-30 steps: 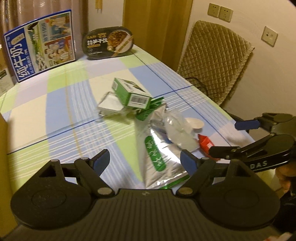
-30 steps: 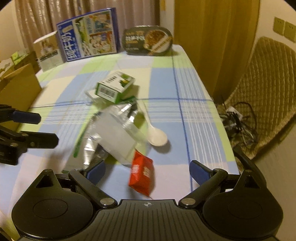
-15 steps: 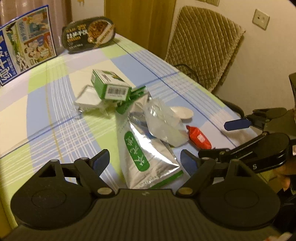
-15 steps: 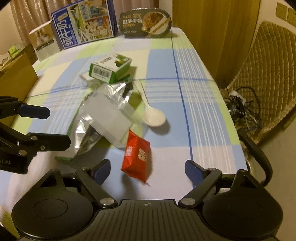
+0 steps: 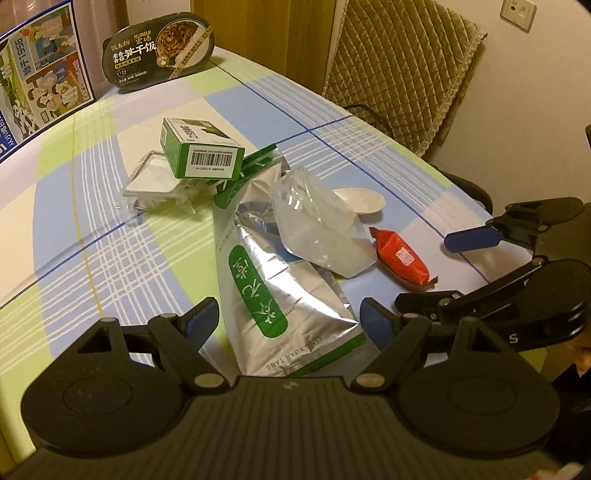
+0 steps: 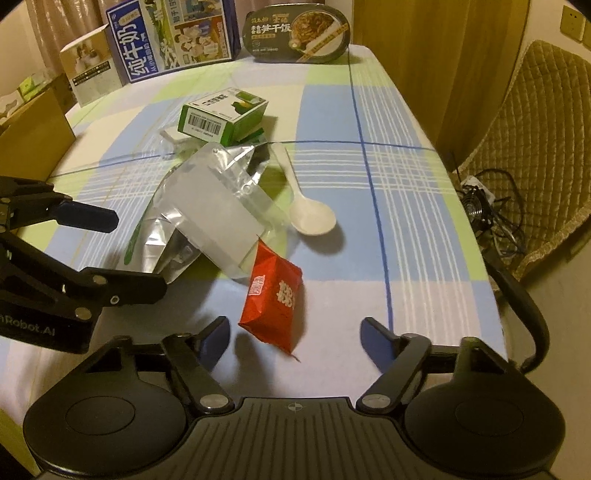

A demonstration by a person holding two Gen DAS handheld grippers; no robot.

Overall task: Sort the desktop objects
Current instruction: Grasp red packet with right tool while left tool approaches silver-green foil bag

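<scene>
A pile lies mid-table: a silver foil pouch with a green label (image 5: 273, 295), a clear plastic bag (image 5: 317, 229) on it, a green carton (image 5: 201, 153), a white spoon (image 6: 308, 216) and a red snack packet (image 6: 273, 295). My left gripper (image 5: 290, 319) is open and empty, its fingers astride the pouch's near end. My right gripper (image 6: 295, 338) is open and empty, with the red packet just ahead between its fingers. The packet also shows in the left wrist view (image 5: 402, 258).
A dark instant-rice tub (image 6: 297, 33), a blue milk box (image 6: 173, 37) and a small carton (image 6: 92, 70) stand at the table's far end. A cardboard box (image 6: 33, 125) is at the left. A quilted chair (image 6: 535, 140) and cables (image 6: 487, 203) are right of the table edge.
Both grippers have moved forward towards the pile. The pouch now reaches between the left fingers and the red packet sits closer between the right fingers. Both stay open.
</scene>
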